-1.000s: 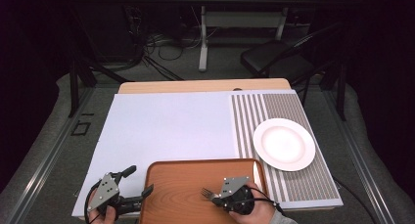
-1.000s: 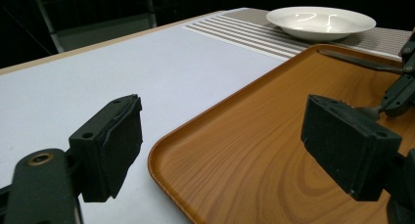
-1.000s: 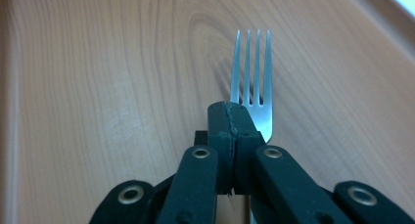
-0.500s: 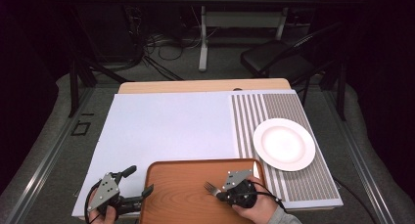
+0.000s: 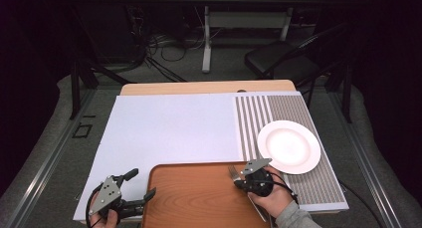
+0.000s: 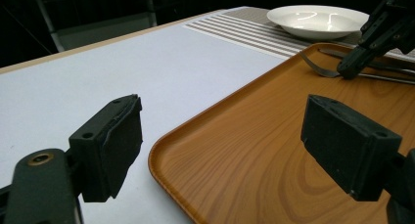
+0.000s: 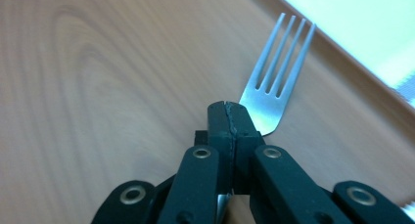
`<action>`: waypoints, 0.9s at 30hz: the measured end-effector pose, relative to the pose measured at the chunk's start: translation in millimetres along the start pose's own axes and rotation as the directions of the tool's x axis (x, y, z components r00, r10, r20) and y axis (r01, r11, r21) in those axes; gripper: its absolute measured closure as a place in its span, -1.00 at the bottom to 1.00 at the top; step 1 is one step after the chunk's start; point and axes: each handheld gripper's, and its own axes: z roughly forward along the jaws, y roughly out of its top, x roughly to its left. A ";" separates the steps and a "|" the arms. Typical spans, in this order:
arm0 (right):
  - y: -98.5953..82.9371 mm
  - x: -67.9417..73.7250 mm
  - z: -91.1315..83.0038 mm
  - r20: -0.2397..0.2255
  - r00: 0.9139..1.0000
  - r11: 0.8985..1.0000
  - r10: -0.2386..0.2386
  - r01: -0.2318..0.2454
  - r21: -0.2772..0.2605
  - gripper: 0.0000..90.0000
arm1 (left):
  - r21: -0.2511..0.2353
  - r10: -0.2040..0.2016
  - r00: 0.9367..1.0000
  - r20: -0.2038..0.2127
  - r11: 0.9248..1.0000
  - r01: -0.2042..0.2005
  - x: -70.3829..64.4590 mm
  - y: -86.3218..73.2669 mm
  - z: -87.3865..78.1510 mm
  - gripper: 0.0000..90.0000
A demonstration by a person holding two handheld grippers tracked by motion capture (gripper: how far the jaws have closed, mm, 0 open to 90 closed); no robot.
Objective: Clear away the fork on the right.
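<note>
Shifted slightly toward the round white ceramic plate since 1.0 s ago: right gripper, carrying the silver metal 4-tined fork along. Left gripper unchanged at the near-left corner of the rectangular brown wooden tray.

Clenched tight on the fork's neck, just behind the tines, with both black jaws pressed together in the right gripper view. Over the tray's far-right corner, near the plate, with the tines aimed at the tray's far rim and slightly left. Long axis running from the tray's near-right side up toward that far rim, roughly along the gripper's own line.

Spread wide and empty: left gripper, its 2 pads straddling the tray's near-left rim, 1 pad over the pale lilac mat, the other over the wood.

Hidden under the jaws and the right hand: most of the fork's handle. Hard to judge whether the fork touches the tray or hangs just above it. Visible beside the fork in the left gripper view: more slim metal cutlery, cut off at the frame edge, kind unclear.
</note>
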 end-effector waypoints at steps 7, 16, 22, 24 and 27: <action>-6.0 -16.7 -8.1 0.035 0.998 0.999 0.053 -0.053 0.012 1.00 | -0.001 -0.002 1.000 -0.001 1.000 0.002 0.2 -0.2 -0.2 -0.65; -11.3 -25.5 -13.8 0.056 0.995 0.996 0.085 -0.086 0.019 1.00 | 0.000 -0.003 1.000 0.000 1.000 0.003 0.2 -0.2 -0.1 -0.65; -12.8 -27.4 -15.6 0.060 0.993 0.995 0.098 -0.099 0.023 1.00 | 0.000 -0.002 1.000 0.000 1.000 0.002 0.2 -0.1 -0.2 -0.65; -13.4 -27.6 -16.2 0.062 0.993 0.994 0.104 -0.105 0.021 1.00 | 0.000 -0.003 1.000 0.000 1.000 0.003 0.2 -0.2 0.0 -0.65; -14.3 -27.3 -17.1 0.052 0.993 0.994 0.109 -0.109 0.006 1.00 | 0.000 -0.003 1.000 0.000 1.000 0.003 0.2 -0.2 0.2 -0.65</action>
